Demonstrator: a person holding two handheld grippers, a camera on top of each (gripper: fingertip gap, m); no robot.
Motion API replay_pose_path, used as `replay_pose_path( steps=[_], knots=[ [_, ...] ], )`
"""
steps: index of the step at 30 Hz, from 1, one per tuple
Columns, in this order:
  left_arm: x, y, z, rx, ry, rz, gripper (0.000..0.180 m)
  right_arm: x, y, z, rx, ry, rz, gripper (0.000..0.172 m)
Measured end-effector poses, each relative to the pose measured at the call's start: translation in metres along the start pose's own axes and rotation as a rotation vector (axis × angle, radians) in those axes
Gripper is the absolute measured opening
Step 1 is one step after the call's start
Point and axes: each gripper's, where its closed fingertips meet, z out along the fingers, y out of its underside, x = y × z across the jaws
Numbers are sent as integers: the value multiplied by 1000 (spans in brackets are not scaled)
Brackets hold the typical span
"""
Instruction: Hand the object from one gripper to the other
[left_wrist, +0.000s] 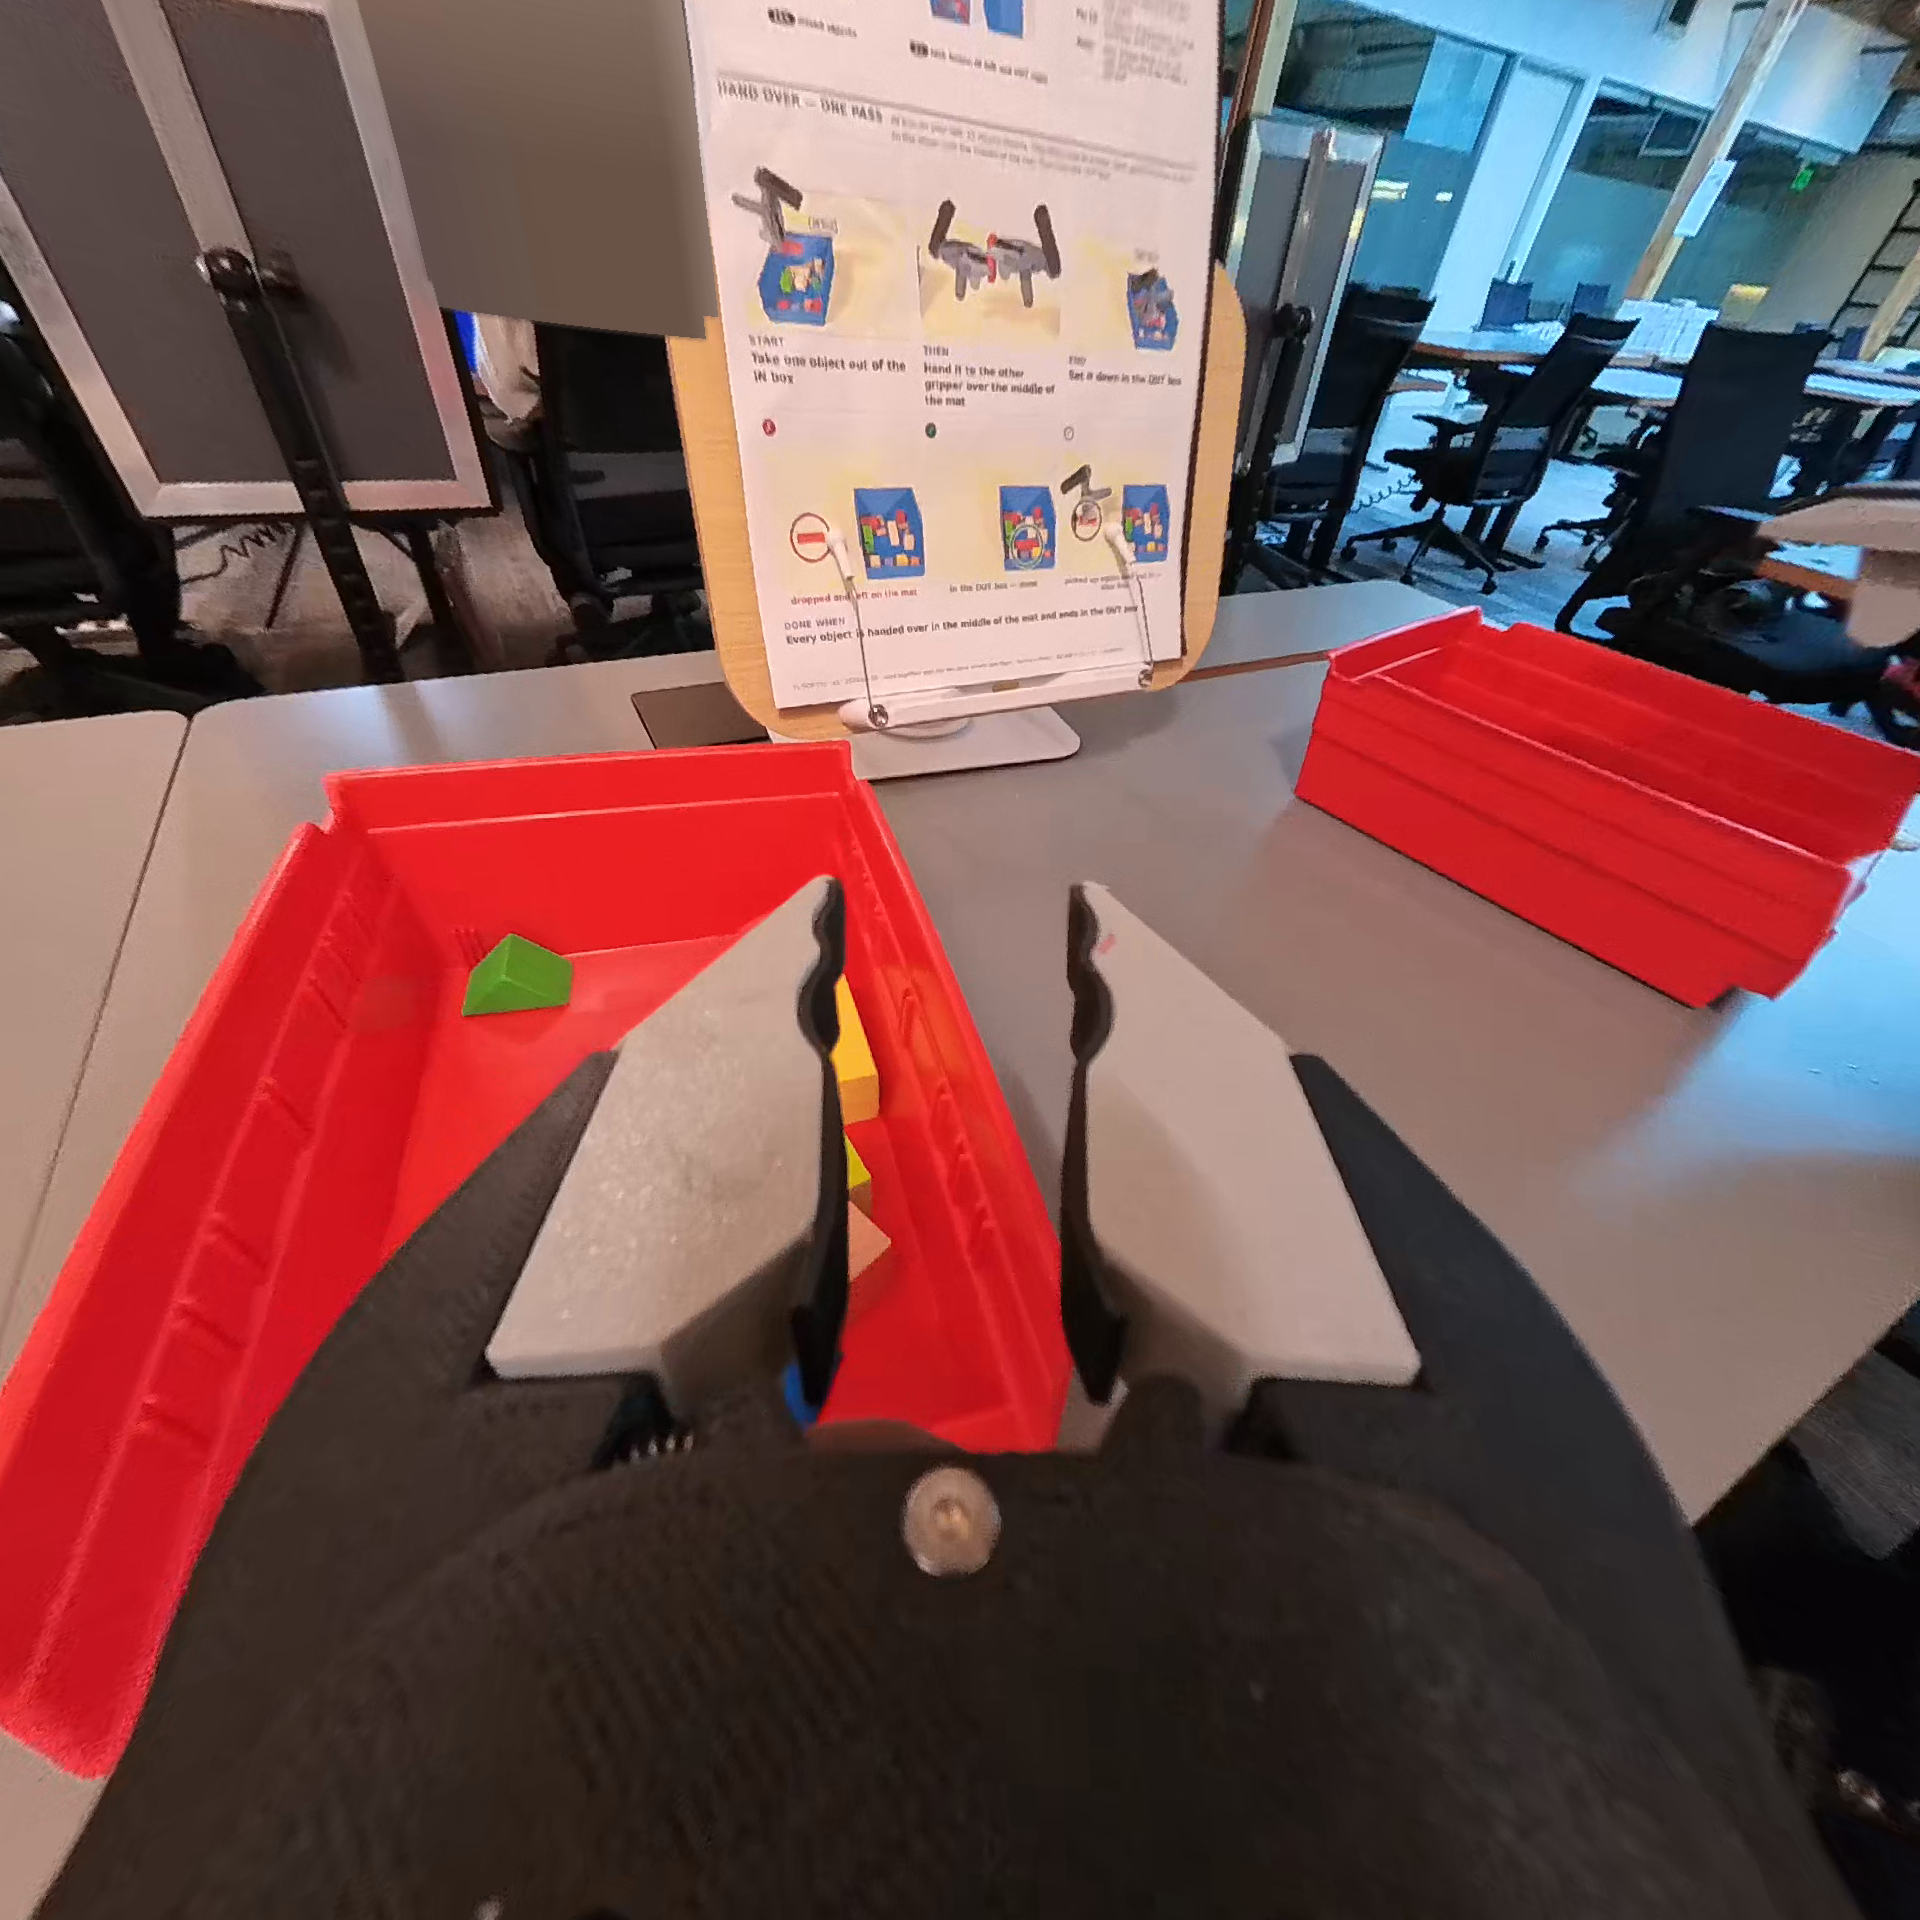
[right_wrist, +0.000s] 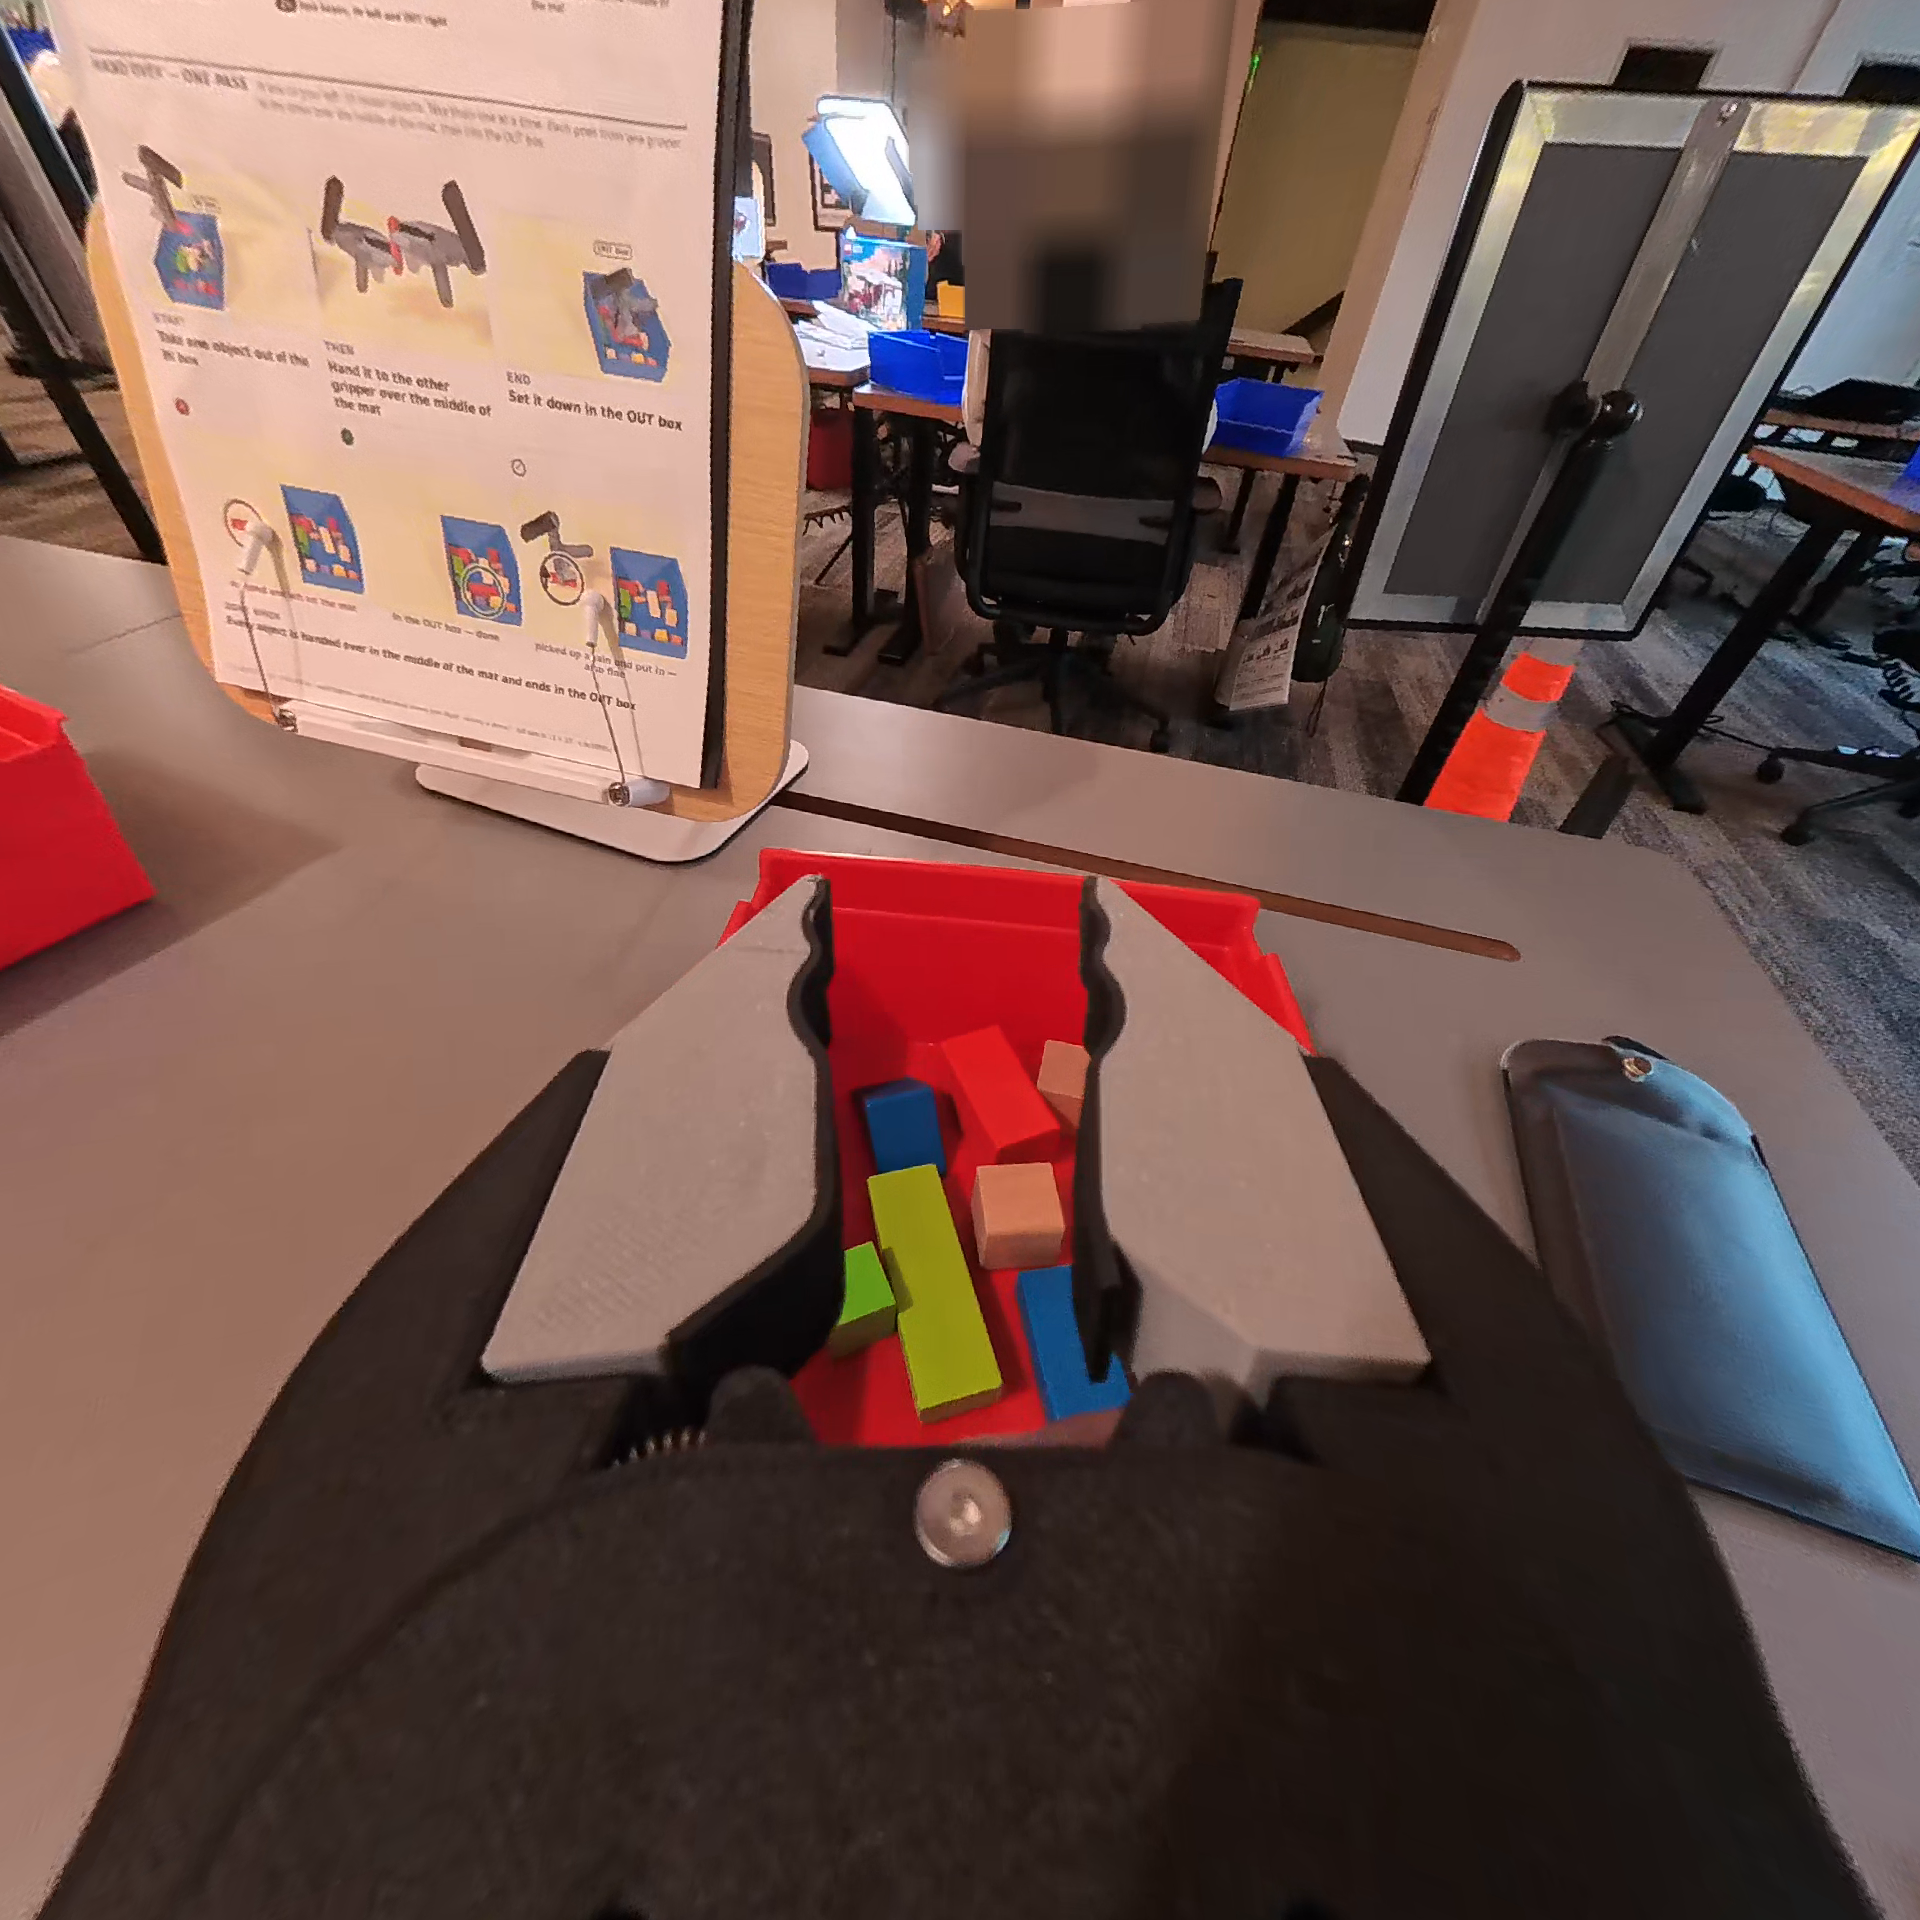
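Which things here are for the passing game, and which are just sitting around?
For the job: left gripper, open; right gripper, open; red bin with green wedge; red bin with coloured blocks; instruction sheet.

Just lying about: blue-grey pouch, office chair, orange cone.

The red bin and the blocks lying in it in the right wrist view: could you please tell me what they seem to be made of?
The red bin looks like moulded plastic: thin ribbed walls, even glossy colour. The blocks, such as the lime green one, look like painted wood, matte with sharp edges; the tan cube seems unpainted.
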Motion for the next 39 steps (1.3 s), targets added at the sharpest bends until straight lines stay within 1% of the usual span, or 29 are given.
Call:
replay_pose_path(
  steps=[6, 9, 12, 14, 17, 20, 23, 25, 27, 31, 34, 37, 39],
  knots=[
    [-2, 12, 6, -78, -45, 44, 47, 2, -1, -4, 1, -34, 22, 45],
    [-18, 15, 1, -101, -115, 46, 49, 4, -3, -9, 11, -49, 39, 45],
    [-33, 18, -7, -109, -148, 0, 52, 2, -5, -13, 18, -87, 67, 44],
    [-42, 20, -12, -106, -175, -17, 52, -7, 0, -13, -22, -141, 81, 46],
    [-50, 22, -14, -98, -177, -41, 53, -29, 11, -8, -98, -242, 114, 56],
    [-59, 27, -13, -109, -183, -53, 54, -55, 7, -6, -87, -346, 146, 58],
    [-71, 36, -7, -159, -205, -39, 54, -71, 3, -4, -81, -374, 126, 58],
    [-77, 41, 5, -205, -182, -40, 55, -81, 4, -4, -92, -393, 99, 58],
    [-88, 47, 25, -259, -165, -38, 57, -86, 5, -4, -99, -404, 80, 58],
    [-127, 70, 77, -511, -152, -37, 63, -85, 4, -5, -100, -404, 69, 58],
    [-154, 84, 115, -679, -149, -50, 61, -81, 1, -7, -84, -406, 84, 57],
    [-168, 105, 142, -841, -140, -27, 59, -80, 1, -7, -84, -418, 94, 57],
    [-177, 121, 153, -937, -150, 10, 59, -79, 1, -8, -83, -421, 95, 57]
  ],
)
